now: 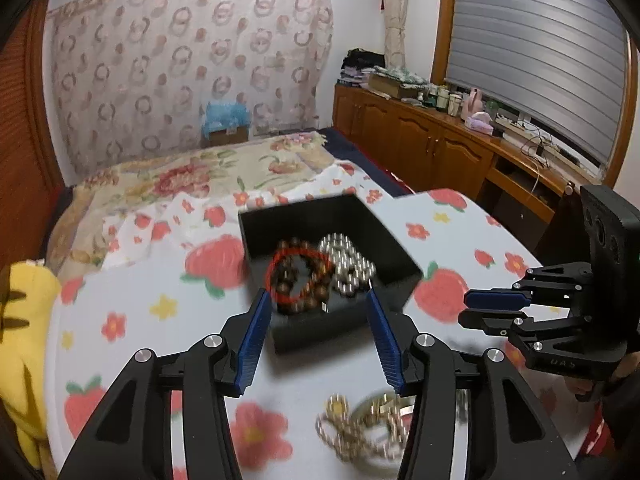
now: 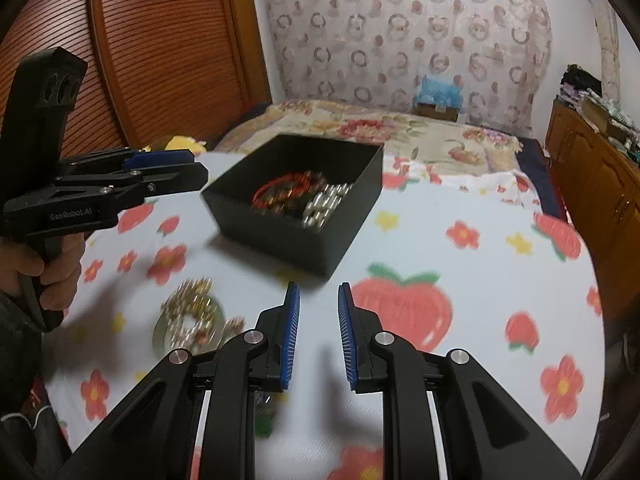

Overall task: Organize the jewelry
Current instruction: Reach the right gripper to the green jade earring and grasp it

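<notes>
A black open box [image 1: 400, 288] [image 2: 276, 236] stands on the strawberry-print tablecloth. Inside lie a brown bead bracelet with a red cord [image 1: 298, 280] [image 2: 284, 190] and a silver bead bracelet [image 1: 348, 264] [image 2: 326, 202]. A heap of gold chain jewelry on a pale ring [image 1: 362, 428] [image 2: 188, 320] lies on the cloth near the front. My left gripper [image 1: 316, 300] is open and empty, just in front of the box. My right gripper [image 2: 318, 292] is open and empty, short of the box's near corner; it shows at the right of the left view [image 1: 494, 310].
The round table [image 2: 500, 272] with the print cloth stands beside a bed [image 1: 200, 176]. A yellow plush [image 1: 24, 320] lies at the table's left. Wooden cabinets [image 1: 420, 140] with clutter line the right wall. A small green object [image 2: 264, 420] lies under my right gripper.
</notes>
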Tool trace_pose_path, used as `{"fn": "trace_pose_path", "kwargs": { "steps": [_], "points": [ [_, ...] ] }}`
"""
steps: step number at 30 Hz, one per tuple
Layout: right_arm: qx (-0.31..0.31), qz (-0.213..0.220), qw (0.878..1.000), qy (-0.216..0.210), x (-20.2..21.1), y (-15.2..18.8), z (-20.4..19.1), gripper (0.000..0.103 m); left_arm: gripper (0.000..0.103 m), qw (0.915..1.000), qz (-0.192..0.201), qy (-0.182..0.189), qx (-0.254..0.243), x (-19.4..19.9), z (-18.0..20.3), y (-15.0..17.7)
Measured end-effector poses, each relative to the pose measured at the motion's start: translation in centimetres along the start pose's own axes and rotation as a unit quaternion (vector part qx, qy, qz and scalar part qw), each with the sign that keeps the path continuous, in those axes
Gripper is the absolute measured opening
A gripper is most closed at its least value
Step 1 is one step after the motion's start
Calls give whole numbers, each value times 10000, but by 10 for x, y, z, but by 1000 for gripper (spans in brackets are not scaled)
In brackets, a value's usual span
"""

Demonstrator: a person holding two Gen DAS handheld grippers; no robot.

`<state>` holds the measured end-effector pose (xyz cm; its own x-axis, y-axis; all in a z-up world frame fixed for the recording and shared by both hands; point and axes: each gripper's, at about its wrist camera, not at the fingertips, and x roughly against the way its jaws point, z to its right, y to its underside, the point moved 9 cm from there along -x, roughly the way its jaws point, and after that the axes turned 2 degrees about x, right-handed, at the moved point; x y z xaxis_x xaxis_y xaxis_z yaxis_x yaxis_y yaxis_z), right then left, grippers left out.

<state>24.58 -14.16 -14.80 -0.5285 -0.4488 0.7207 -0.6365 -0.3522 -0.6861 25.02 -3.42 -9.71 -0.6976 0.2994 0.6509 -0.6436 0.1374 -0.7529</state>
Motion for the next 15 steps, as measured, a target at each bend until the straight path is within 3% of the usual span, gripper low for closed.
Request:
{"fn": "trace_pose_path", "kwargs": {
  "steps": [8,12,15],
  "points": [
    [-22,-192,9997,-179,0,25,-22,22,50,9993,-280,-199,151,7,-11,51],
    [-39,-263,9994,-206,-5,29,-30,34,50,9987,-370,-245,245,10,-17,67],
    [-58,-338,9993,-158,-9,30,-31,34,50,9985,-380,-257,283,12,-19,72]
  ]
}}
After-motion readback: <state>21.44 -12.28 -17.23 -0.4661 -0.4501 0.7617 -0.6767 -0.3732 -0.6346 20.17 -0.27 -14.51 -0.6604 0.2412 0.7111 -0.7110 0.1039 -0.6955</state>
